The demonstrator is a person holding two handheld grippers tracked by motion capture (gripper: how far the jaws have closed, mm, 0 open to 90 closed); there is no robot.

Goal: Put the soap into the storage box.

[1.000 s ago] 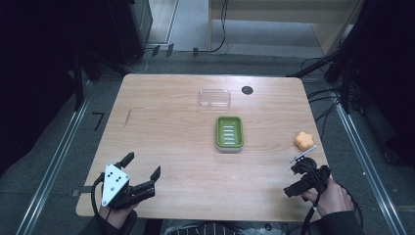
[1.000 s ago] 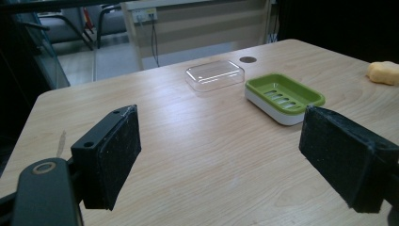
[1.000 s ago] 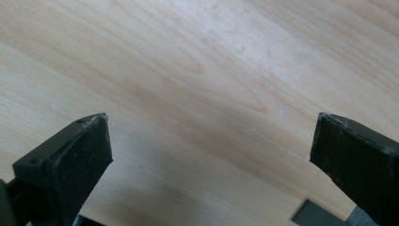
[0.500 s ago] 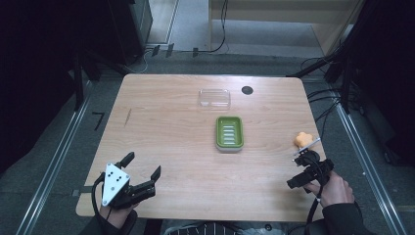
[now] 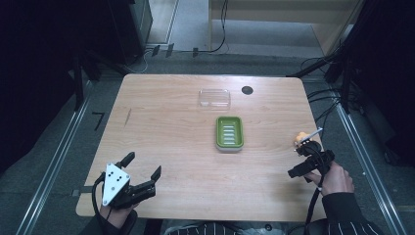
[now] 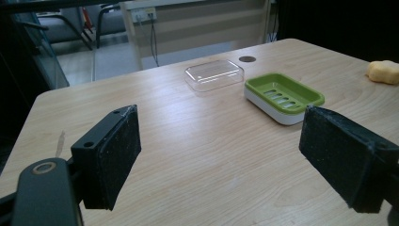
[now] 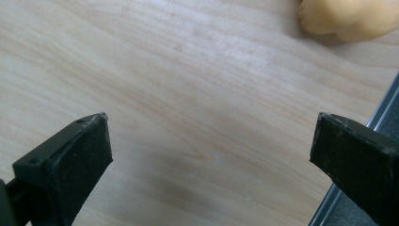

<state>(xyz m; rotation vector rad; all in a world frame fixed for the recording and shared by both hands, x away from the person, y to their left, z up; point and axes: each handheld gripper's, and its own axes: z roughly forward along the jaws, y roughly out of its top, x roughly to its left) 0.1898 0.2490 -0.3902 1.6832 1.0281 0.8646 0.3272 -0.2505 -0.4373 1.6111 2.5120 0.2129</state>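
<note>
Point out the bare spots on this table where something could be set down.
Widest: the left half, from the left gripper up to the clear lid. Also the near strip between green soap dish and table edge. Tight: the right edge, where the right gripper nears the orange piece.

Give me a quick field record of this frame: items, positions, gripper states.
surface: wooden table
soap dish: green, slotted, right of centre
clear lid: lying just behind the soap dish, apart from it
orange lump: near the table's right edge, ahead of the right gripper, not between its fingers
left gripper: open, empty, at the near left corner
right gripper: open, empty, low over the table by the right edge
contact: neither gripper touches any item
</note>
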